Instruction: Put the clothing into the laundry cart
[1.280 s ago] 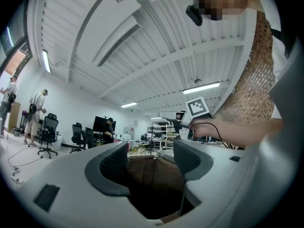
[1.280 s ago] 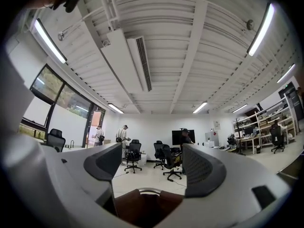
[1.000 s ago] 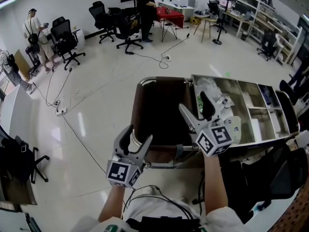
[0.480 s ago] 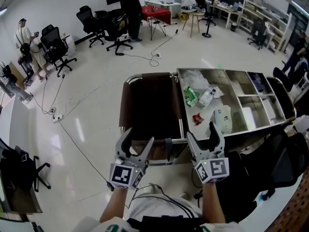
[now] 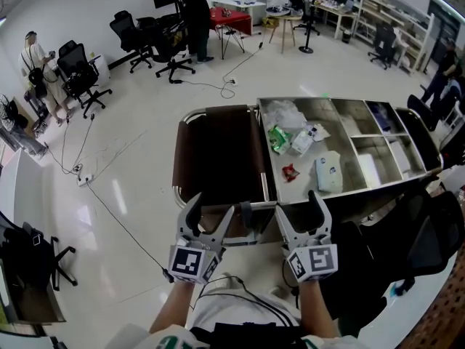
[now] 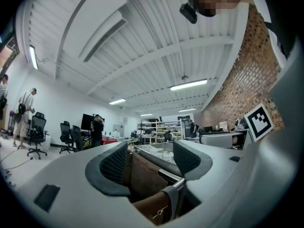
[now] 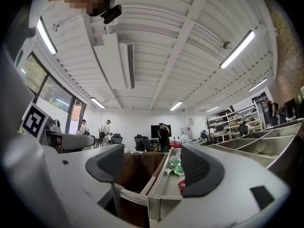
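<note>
**Status**
- L: left gripper (image 5: 211,208), jaws wide apart, nothing btwn the pads. It sits at the near rail of the laundry cart (image 5: 256,155).
- Brown bag (image 5: 218,151) lies ahead of the L jaws and fills the cart's left section. Its inside reads uniformly dark.
- R: right gripper (image 5: 298,206), jaws about half open and just closing a little. No pad contact; only the cart's near corner shows past the gap.
- Steel tray (image 5: 352,116) lies ahead and right of the R jaws. It holds a green packet (image 5: 277,138), a red packet (image 5: 289,171) and a white pouch (image 5: 328,173).
- Clothing: none visible in any view, neither in a gripper nor on the rail, tray or floor nearby.
- Judgement: scene fits two stages. Either the garment is already down in the dark bag, or it is elsewhere, out of frame. Pictures do not settle which.

**View differences**
- Head view: only one w/ both grippers, the full cart top and the tray layout.
- Left gripper view: left gripper (image 6: 151,160) frames the bag's near fabric wall (image 6: 147,177) and the chrome rail (image 6: 173,180). Head view hides that wall.
- Right gripper view: right gripper (image 7: 154,167) looks low across the bag's inner walls (image 7: 142,167). Green packet (image 7: 175,165) and red packet (image 7: 182,186) sit by the right jaw.
- No view reaches the bag's bottom.
</note>
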The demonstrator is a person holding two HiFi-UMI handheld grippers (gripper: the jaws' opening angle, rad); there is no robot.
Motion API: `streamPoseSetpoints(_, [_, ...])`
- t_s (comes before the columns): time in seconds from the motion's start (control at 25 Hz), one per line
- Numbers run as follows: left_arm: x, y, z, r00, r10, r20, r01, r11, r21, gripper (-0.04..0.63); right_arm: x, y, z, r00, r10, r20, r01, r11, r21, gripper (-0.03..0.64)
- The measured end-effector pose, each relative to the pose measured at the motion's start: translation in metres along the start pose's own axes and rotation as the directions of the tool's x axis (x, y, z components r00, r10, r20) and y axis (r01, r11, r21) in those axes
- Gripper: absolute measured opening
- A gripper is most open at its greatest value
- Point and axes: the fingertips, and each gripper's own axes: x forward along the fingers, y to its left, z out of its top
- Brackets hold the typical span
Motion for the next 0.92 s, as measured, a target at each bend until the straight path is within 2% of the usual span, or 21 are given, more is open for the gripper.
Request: streamPoseSetpoints(0.92, [0.000, 0.007, -0.010, 1.000, -0.005, -0.010, 0.005, 1.000, -0.021, 0.293, 0.005, 0.020, -0.008, 0.998, 0.065, -0.023, -0.065, 0.997, -0.031, 0.394])
